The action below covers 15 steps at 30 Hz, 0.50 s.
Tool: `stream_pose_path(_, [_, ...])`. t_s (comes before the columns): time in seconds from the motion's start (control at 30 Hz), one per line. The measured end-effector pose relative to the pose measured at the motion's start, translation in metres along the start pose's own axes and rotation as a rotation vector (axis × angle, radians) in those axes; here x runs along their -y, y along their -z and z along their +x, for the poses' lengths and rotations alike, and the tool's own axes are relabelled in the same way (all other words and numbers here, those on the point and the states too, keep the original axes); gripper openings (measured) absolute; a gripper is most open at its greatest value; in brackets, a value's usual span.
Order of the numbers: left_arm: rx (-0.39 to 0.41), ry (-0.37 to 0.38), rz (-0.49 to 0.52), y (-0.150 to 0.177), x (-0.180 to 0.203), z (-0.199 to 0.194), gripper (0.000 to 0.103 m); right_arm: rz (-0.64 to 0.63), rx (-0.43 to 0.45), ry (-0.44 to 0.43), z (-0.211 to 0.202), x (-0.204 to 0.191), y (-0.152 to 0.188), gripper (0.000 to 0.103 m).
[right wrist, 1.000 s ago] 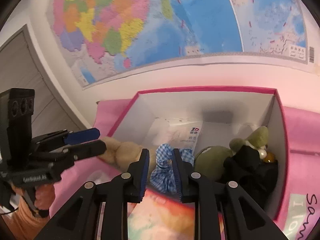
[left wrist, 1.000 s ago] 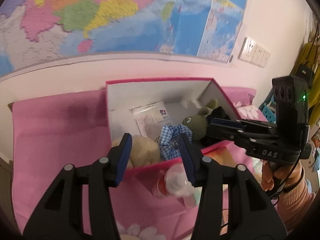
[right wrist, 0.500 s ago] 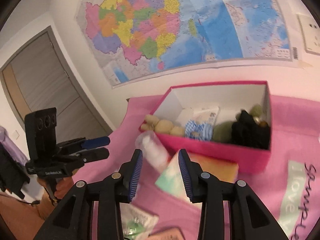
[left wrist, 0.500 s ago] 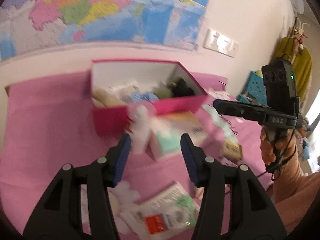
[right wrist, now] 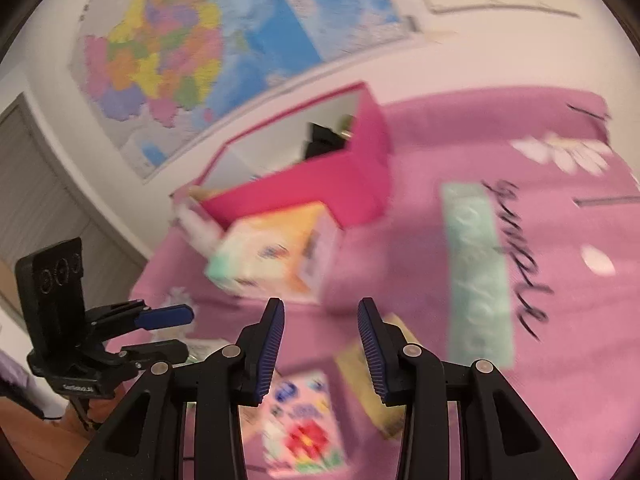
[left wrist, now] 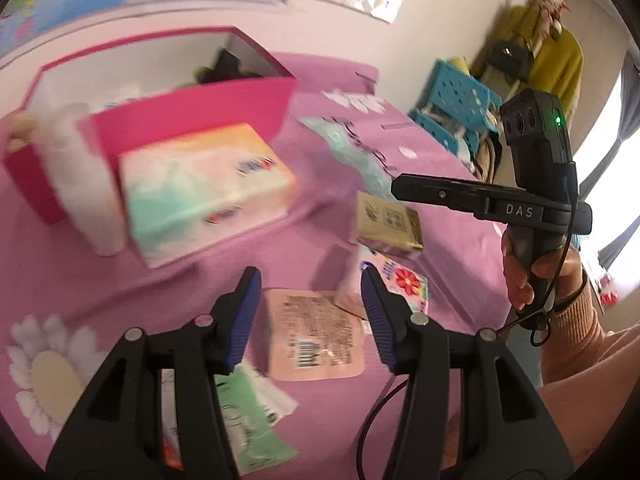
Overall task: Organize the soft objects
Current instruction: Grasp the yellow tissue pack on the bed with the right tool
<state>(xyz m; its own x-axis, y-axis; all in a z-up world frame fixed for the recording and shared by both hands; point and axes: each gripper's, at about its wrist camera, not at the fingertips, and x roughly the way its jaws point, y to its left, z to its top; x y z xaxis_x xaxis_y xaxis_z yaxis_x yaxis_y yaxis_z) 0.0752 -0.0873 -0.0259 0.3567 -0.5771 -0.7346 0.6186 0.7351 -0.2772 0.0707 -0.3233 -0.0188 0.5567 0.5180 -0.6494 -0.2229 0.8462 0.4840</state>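
Left wrist view: left gripper point(left wrist: 308, 312) released, empty, above peach packet point(left wrist: 316, 340) | tissue pack point(left wrist: 204, 192) against pink box point(left wrist: 192, 108), beyond gripper | right gripper point(right wrist: 320, 344) jaws have just been opening, empty, floral packet point(right wrist: 304, 428) below, same box point(right wrist: 320, 176) far beyond | pink surface point(left wrist: 280, 248)

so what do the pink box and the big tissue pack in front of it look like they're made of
Pink box: looks like rigid cardboard, matte pink outside, plain white inside, with thin straight walls and sharp corners.
Tissue pack: apparently thin glossy plastic film over a soft block, judging by the printed wrap and rounded edges. Motion blur leaves both uncertain.
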Motion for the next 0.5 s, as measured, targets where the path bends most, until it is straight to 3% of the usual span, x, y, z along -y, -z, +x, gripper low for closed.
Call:
stream_pose_path(0.37, [-0.089,0.048,0.017,-0.02,0.017,0.051,0.054,0.108,-0.012,0.118,-0.018,0.042,0.03,0.039])
stream_pose_path(0.5, [-0.114,0.062,0.017,-0.028,0.021,0.066,0.051,0.15,-0.038,0.085,-0.014,0.048,0.04,0.039])
